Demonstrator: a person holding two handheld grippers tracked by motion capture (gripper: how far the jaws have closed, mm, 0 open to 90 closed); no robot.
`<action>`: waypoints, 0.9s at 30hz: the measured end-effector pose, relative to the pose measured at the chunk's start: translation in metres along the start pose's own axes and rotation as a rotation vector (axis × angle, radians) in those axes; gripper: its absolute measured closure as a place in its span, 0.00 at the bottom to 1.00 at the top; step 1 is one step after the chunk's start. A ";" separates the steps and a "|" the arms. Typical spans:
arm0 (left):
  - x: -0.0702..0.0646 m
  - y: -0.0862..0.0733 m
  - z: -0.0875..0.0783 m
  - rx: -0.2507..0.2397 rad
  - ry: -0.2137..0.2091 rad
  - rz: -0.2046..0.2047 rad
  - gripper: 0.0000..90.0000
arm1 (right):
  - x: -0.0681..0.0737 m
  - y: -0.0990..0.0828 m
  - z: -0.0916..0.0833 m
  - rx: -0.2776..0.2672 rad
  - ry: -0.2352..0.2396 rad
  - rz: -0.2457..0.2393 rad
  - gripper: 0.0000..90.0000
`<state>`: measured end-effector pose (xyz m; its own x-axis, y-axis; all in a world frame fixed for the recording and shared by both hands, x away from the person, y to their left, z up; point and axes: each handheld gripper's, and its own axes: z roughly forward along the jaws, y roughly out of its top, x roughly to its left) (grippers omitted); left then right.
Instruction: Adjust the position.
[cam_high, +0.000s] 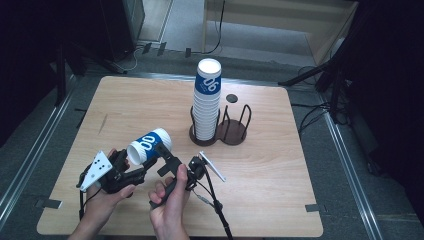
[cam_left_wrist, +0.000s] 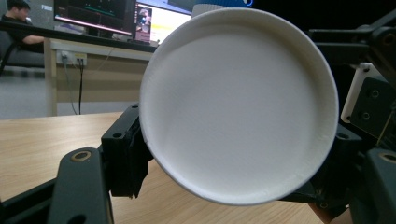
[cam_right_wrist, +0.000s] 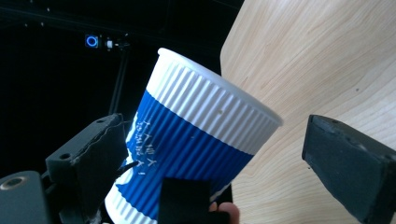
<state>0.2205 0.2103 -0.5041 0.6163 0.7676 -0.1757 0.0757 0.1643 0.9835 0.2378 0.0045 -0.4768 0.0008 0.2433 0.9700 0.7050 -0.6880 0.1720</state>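
Your left gripper (cam_high: 131, 167) clamps the light, crushable blue-and-white ribbed paper cup (cam_high: 148, 145) near its base; right gripper (cam_high: 167, 159) jaws gape beside it, so grip its rim gently.

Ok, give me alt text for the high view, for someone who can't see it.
A person's two hands hold black grippers at the near edge of a wooden table; the left gripper grips a blue-and-white paper cup lying on its side, the right gripper open just beside it. Farther back, a tall stack of matching cups stands in a dark wire holder.
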 end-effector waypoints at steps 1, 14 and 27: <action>-0.001 0.000 0.000 -0.002 0.000 0.002 0.31 | 0.000 0.000 0.000 0.004 0.006 0.012 0.06; -0.007 -0.002 0.003 0.002 -0.030 0.026 0.31 | -0.002 0.000 0.005 0.021 0.041 0.198 0.05; -0.012 -0.005 0.004 0.013 -0.052 0.043 0.31 | -0.007 0.007 0.015 0.079 0.061 0.285 0.05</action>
<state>0.2162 0.1974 -0.5067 0.6594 0.7403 -0.1309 0.0580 0.1235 0.9906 0.2534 0.0076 -0.4846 0.1660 0.0050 0.9861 0.7352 -0.6670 -0.1204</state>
